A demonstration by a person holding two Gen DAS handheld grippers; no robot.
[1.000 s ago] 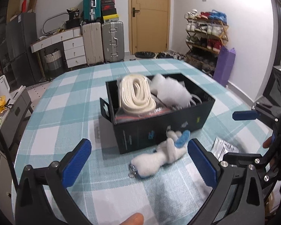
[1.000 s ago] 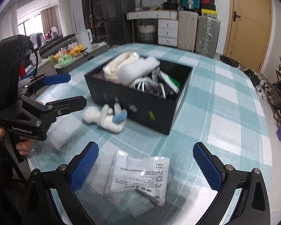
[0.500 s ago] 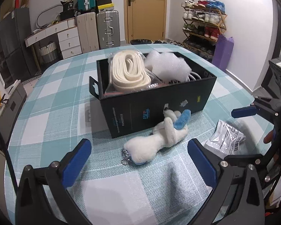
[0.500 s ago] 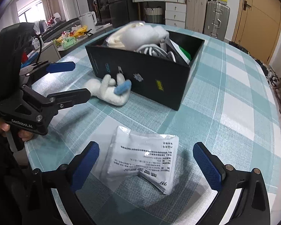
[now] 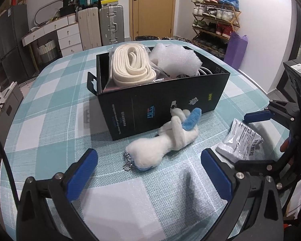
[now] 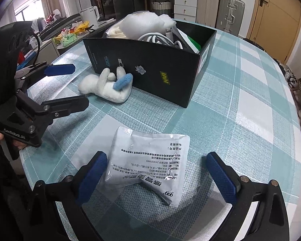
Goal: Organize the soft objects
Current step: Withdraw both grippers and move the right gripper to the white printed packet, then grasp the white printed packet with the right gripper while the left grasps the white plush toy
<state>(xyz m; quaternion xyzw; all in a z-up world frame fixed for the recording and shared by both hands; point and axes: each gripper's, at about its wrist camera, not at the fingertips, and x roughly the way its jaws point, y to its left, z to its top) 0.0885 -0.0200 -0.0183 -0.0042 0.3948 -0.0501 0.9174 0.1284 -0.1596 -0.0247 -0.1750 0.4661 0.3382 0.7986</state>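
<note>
Left wrist view, left to right: left gripper (image 5: 148, 172) hangs over the checked tablecloth (image 5: 50, 120), jaws wide apart, nothing between the blue pads (image 5: 81, 172). White plush toy (image 5: 162, 143) with a blue ear lies on the cloth just past the pads, near the gap's middle, its bead chain (image 5: 127, 161) at the near end, its far end touching or nearly touching the front wall of the black box (image 5: 164, 98). Box holds a bagged cream strap coil (image 5: 130, 68) at left and a white foam wad (image 5: 176, 60) at right. Further right, a silver printed sachet (image 5: 240, 140) lies flat on the cloth, with the right gripper (image 5: 256, 138) over it. Right wrist view, left to right: left gripper (image 6: 70, 85) comes in from the left edge, jaws apart, plush toy (image 6: 106, 86) just beyond its tips, against the box (image 6: 150, 68). White cables (image 6: 160, 38) show in the box. Sachet (image 6: 148, 164) lies between the right gripper's (image 6: 160, 176) pads; the left pad (image 6: 92, 174) is at the sachet's edge, contact unclear, the right pad is clear of it. Jaws are wide but closing, sachet not clamped.
</note>
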